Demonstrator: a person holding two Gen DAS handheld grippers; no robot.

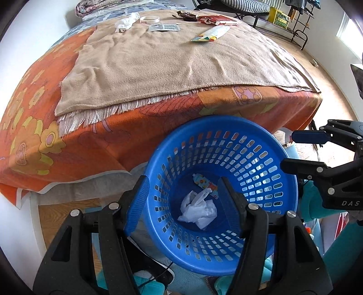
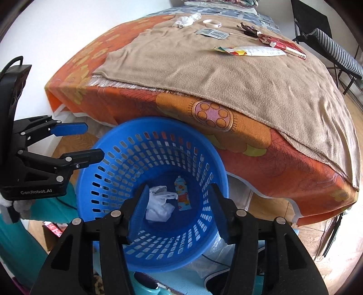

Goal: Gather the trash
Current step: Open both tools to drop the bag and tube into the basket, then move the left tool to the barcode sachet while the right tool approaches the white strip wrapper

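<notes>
Both grippers hang side by side over the mouth of a blue perforated basket (image 1: 261,145), each pointing steeply down into it. The left gripper (image 1: 183,204) has its jaws parted, with nothing between the blue pads — only the basket's floor shows through the gap. The right gripper (image 2: 179,208) stands the same way, jaws apart and empty.

Straight below the left gripper's fingertips, on the basket floor, lies a crumpled white plastic bag (image 1: 198,210); just beyond it, touching its far edge, is a small colourful wrapper (image 1: 205,185) with a flower print. From the right gripper the bag sits under its left finger and the wrapper just to the right of it.

Beyond the basket, ahead of both tools, rises a bed under an orange flowered cover (image 1: 34,145), and over that a tan blanket (image 1: 158,63). Well apart from the grippers, at the blanket's far end, more litter lies scattered: another white crumpled bag (image 1: 126,21), a white ring of tape (image 1: 149,20), a grey printed sachet (image 1: 164,27), a long colourful wrapper (image 1: 212,34), a red packet (image 1: 215,20) and a dark wrapper (image 1: 187,15).
</notes>
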